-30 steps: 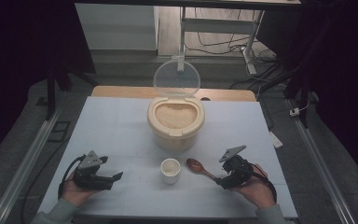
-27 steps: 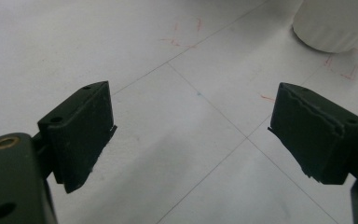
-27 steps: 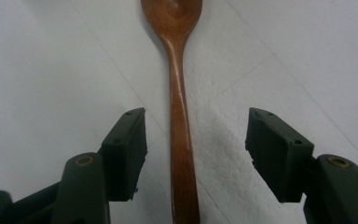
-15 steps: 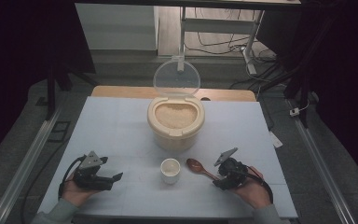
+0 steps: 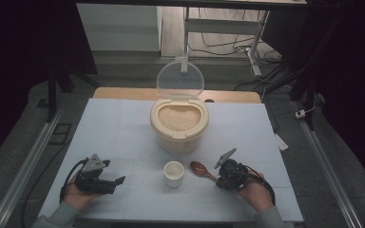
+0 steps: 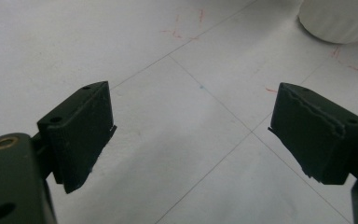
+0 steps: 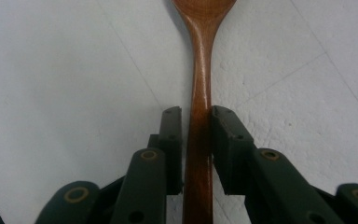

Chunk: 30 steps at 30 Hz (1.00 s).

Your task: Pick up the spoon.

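pinching the handle of a wooden spoon, the right gripper has its two black jaws pressed against the handle's sides at the bottom centre of the right gripper view; the spoon's bowl runs off the top edge there. the high view gives what that close view cuts off: the whole spoon lying on the pale table at lower right of centre, bowl toward the upper left, and the right gripper in a hand at the lower right. just left of the spoon's bowl stands a small white cup. above it, mid-frame, sits a cream rice container with its clear lid raised upright behind it. the left gripper rests at lower left, well apart from the cup. its own view shows the left gripper spread wide over bare table, the white cup's base at the upper right corner.
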Each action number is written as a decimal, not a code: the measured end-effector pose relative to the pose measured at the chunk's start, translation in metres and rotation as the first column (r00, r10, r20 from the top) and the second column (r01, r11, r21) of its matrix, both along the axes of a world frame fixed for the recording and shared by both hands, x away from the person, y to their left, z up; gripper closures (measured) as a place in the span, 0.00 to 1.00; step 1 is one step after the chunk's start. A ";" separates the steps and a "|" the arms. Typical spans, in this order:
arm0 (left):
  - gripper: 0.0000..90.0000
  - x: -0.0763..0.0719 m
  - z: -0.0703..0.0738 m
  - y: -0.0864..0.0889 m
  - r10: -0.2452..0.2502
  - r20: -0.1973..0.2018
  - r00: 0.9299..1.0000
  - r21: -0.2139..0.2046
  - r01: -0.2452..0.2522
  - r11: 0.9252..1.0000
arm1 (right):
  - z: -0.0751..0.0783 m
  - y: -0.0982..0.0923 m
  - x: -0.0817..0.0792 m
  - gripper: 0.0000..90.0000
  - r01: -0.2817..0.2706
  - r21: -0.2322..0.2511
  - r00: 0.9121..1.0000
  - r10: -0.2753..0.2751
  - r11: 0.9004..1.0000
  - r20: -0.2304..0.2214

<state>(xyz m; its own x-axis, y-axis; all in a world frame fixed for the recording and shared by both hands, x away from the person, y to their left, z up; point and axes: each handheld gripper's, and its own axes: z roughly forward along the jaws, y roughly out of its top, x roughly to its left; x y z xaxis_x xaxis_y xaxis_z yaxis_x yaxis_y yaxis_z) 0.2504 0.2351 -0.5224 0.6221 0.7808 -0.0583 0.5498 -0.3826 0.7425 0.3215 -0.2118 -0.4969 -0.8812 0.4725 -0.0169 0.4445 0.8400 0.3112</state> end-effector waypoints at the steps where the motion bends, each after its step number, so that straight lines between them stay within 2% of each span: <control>1: 0.14 0.000 0.000 0.000 0.001 0.000 1.000 0.001 -0.001 1.000 | 0.000 0.001 0.001 0.86 0.001 -0.006 1.000 -0.001 1.000 0.003; 5: 0.14 0.000 -0.001 0.000 0.000 -0.002 1.000 0.004 0.000 1.000 | 0.000 0.002 0.001 0.89 0.004 -0.017 1.000 -0.004 1.000 0.003; 8: 0.14 0.000 -0.001 0.001 -0.001 -0.003 1.000 0.007 0.001 1.000 | 0.001 0.004 -0.001 0.89 -0.006 -0.034 1.000 0.006 0.999 0.019; 12: 0.14 0.000 -0.001 0.002 0.002 -0.004 1.000 0.006 -0.002 1.000 | 0.002 0.003 -0.002 0.89 -0.011 -0.029 1.000 0.011 1.000 0.025; 15: 0.14 0.000 -0.002 0.003 0.005 -0.005 1.000 0.008 -0.005 1.000 | 0.003 0.000 -0.001 0.89 0.000 -0.008 0.999 0.000 1.000 0.035; 21: 0.14 -0.001 -0.003 0.004 0.007 -0.003 1.000 0.014 -0.006 1.000 | 0.013 -0.009 -0.003 0.89 0.020 0.065 0.999 -0.023 0.998 0.046; 30: 0.14 -0.001 -0.003 0.004 0.007 -0.004 1.000 0.019 -0.007 1.000 | 0.034 -0.021 -0.009 0.89 -0.003 0.150 0.996 -0.011 0.989 0.088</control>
